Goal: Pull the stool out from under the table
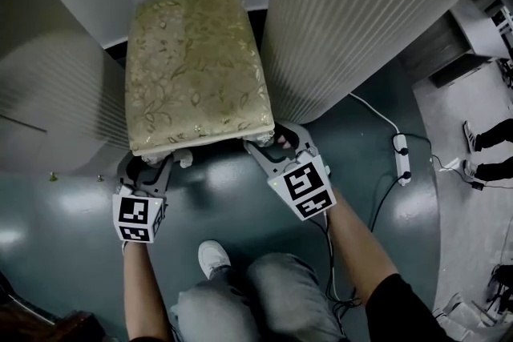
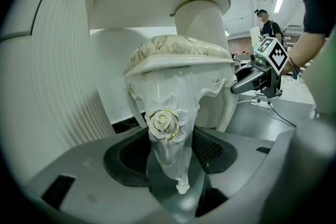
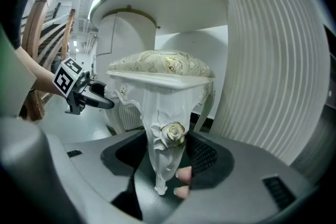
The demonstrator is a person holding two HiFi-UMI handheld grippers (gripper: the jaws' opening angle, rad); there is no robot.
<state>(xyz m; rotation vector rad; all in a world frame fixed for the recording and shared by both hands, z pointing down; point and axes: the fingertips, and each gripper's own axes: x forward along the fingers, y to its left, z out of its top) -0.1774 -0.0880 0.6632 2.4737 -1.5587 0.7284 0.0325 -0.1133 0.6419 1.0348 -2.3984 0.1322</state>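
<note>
The white table (image 1: 361, 12) rests on two fluted pedestals. The stool (image 1: 196, 68), topped with a gold floral cushion, stands on the grey floor (image 1: 232, 196) in the gap between them, beneath the tabletop (image 3: 173, 2), with its near edge facing the person. The left gripper (image 1: 158, 162) is clamped on the stool's near left leg (image 2: 170, 134) and the right gripper (image 1: 276, 144) on the near right leg (image 3: 163, 144), each carved leg upright between the jaws.
</note>
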